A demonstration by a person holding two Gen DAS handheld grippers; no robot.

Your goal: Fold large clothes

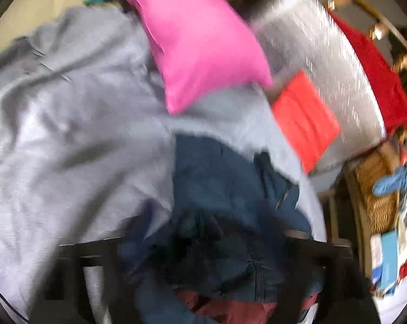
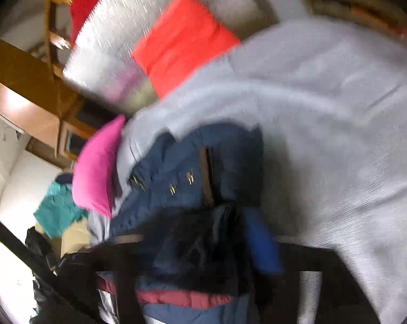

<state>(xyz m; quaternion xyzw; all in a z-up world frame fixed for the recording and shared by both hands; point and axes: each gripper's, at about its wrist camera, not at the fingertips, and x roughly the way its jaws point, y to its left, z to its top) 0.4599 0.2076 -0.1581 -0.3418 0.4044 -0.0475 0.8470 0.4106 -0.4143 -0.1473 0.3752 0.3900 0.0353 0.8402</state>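
A dark blue jacket (image 1: 219,189) with a maroon lining hangs bunched over a bed with a grey sheet (image 1: 68,135). My left gripper (image 1: 203,253) is shut on the jacket's fabric, which fills the space between its black fingers (image 1: 76,253). In the right wrist view the same jacket (image 2: 192,178) shows metal snaps and a brown strip. My right gripper (image 2: 203,256) is shut on another part of it. Both views are blurred by motion.
A pink pillow (image 1: 198,43), an orange-red pillow (image 1: 306,118) and a silver cushion (image 1: 325,62) lie at the head of the bed. A red cloth (image 1: 376,81) is behind them. A wicker basket (image 1: 376,189) stands beside the bed. Teal cloth (image 2: 57,210) lies near the wall.
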